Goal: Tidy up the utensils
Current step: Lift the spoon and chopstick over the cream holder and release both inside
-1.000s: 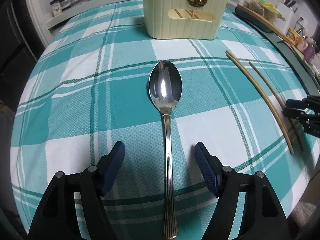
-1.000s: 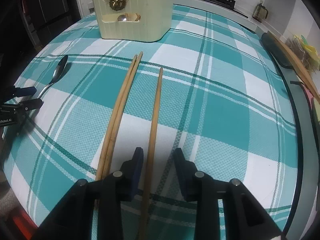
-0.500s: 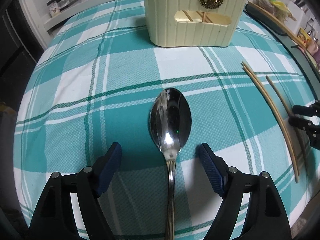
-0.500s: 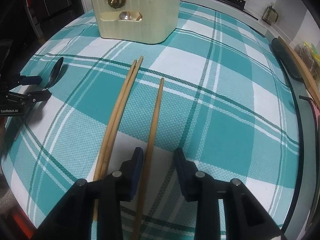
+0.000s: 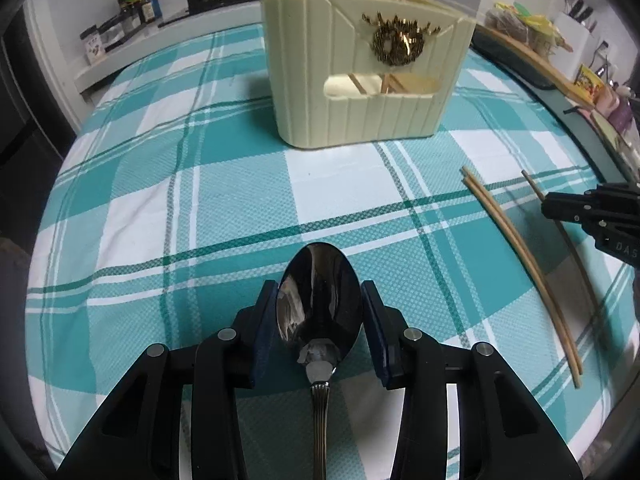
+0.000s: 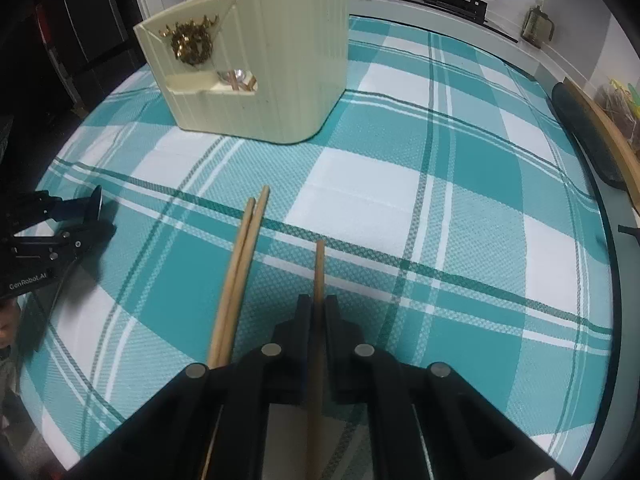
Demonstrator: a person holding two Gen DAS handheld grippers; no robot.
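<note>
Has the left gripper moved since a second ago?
Yes. The left gripper advanced along the spoon toward the cream holder, from handle to bowl, and its fingers closed.

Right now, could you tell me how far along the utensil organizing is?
Partly done: the cream utensil holder already has several chopsticks standing in it. In hand: the left gripper has closed on the spoon at its bowl, and the right gripper pinches a single chopstick. Left: both still need depositing, and a pair of chopsticks lies on the tablecloth.
</note>
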